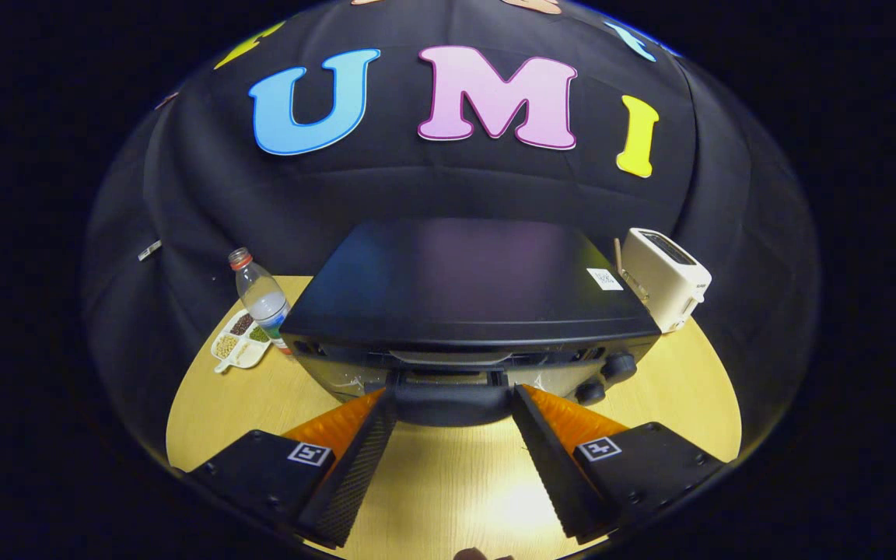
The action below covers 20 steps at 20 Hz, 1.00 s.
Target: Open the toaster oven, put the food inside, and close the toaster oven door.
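Note:
A black toaster oven stands in the middle of the round wooden table, seen from slightly above its front. Its dark door handle lies just between my fingertips. My gripper is open, with one black finger to the left of the handle and the other to its right; I cannot tell whether they touch its ends. The door looks shut or nearly so. A small white divided dish of food, holding beans and grains, sits on the table left of the oven.
A plastic water bottle stands just behind the dish, close to the oven's left side. A white pop-up toaster sits at the oven's back right. Two control knobs stick out on the oven's right front. Bare wood lies under my fingers.

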### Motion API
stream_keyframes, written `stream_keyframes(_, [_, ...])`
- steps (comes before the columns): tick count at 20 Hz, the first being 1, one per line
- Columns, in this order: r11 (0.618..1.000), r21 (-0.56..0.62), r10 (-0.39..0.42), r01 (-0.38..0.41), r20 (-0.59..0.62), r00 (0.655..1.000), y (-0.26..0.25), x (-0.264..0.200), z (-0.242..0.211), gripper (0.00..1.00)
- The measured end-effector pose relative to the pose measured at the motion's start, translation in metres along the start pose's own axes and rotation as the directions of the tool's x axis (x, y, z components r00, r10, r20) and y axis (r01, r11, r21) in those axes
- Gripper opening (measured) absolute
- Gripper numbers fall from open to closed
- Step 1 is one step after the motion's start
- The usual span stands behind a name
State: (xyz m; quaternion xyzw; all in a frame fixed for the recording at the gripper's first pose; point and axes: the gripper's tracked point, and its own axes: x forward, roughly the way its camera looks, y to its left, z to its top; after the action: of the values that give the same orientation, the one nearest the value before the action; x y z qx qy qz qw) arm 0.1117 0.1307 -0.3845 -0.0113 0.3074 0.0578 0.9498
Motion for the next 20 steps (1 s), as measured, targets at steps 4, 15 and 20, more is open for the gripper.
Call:
stream_keyframes(4, [0.999, 0.038, -0.009, 0.008, 0.031, 0.999, -0.010, -0.002, 0.014, 0.99])
stream_keyframes(15, [0.994, 0.099, 0.016, -0.034, 0.176, 0.984, -0.039, -0.075, 0.067, 0.98])
stream_keyframes(20, [0.995, 0.084, 0.026, -0.057, 0.333, 0.943, -0.064, -0.152, 0.121, 0.98])
